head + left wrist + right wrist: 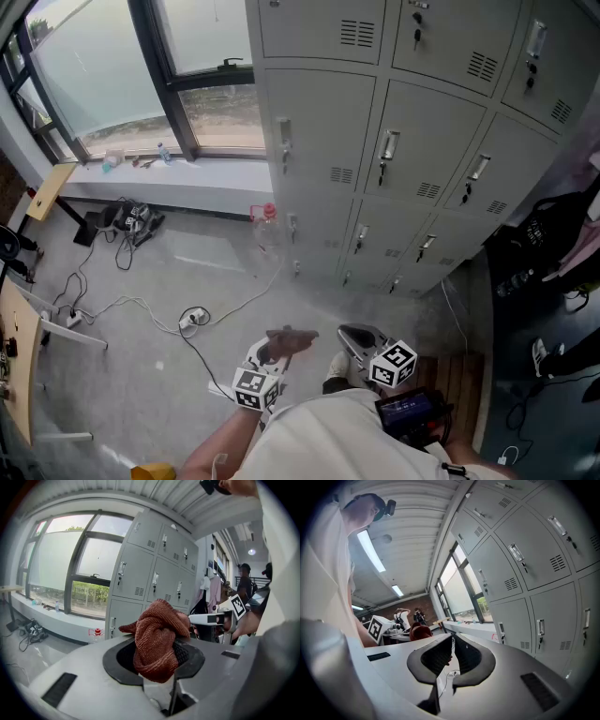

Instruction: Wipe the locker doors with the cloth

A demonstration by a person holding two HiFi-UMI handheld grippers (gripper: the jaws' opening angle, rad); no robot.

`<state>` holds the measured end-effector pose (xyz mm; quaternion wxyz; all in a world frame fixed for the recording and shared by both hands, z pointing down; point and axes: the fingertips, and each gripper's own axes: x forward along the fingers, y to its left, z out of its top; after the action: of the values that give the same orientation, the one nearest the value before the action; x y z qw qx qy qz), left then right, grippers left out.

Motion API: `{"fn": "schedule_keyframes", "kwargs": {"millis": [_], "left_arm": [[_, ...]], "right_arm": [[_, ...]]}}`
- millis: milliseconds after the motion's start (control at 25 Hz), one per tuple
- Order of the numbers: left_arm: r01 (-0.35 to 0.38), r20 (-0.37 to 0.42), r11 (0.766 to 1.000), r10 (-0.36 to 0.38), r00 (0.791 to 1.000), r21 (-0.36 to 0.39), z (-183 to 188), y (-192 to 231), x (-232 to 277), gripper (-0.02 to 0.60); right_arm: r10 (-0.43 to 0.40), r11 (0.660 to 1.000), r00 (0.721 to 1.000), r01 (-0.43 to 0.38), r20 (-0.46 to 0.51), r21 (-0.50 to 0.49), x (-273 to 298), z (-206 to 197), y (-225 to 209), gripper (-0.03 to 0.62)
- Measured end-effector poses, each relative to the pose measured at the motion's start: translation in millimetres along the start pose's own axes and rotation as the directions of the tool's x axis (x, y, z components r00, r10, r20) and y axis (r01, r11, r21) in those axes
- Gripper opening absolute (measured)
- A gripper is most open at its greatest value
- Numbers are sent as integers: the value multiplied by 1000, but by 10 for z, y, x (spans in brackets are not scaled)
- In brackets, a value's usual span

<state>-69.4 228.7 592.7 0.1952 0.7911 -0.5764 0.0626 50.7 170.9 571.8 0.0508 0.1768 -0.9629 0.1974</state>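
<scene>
A bank of grey lockers (412,141) fills the upper right of the head view, doors closed, with handles and vents. Both grippers are held low in front of the person, well short of the lockers. My left gripper (274,356) is shut on a rust-brown knitted cloth (291,339). In the left gripper view the cloth (157,637) bulges up out of the jaws and hides part of the lockers (154,569). My right gripper (358,337) is shut with nothing in it. In its own view the right gripper (452,639) points up along the lockers (525,559).
A window (103,66) and sill with small bottles lie left of the lockers. Cables and a power strip (192,317) trail over the grey floor. A red-capped bottle (267,216) stands by the locker corner. A wooden desk (19,356) is at the left, dark bags (544,234) at the right.
</scene>
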Motion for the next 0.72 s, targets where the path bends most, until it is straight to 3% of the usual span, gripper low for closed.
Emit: {"fn": "schedule_keyframes", "kwargs": {"millis": [360, 720], "left_arm": [[-14, 32, 1000, 13, 999, 24, 737, 159, 1233, 110], [-14, 28, 999, 13, 1000, 29, 1108, 308, 1917, 110]], "right_arm": [[20, 999, 997, -18, 73, -35, 315, 865, -1186, 29], [-43, 999, 995, 44, 90, 0, 317, 1097, -1850, 29]]}}
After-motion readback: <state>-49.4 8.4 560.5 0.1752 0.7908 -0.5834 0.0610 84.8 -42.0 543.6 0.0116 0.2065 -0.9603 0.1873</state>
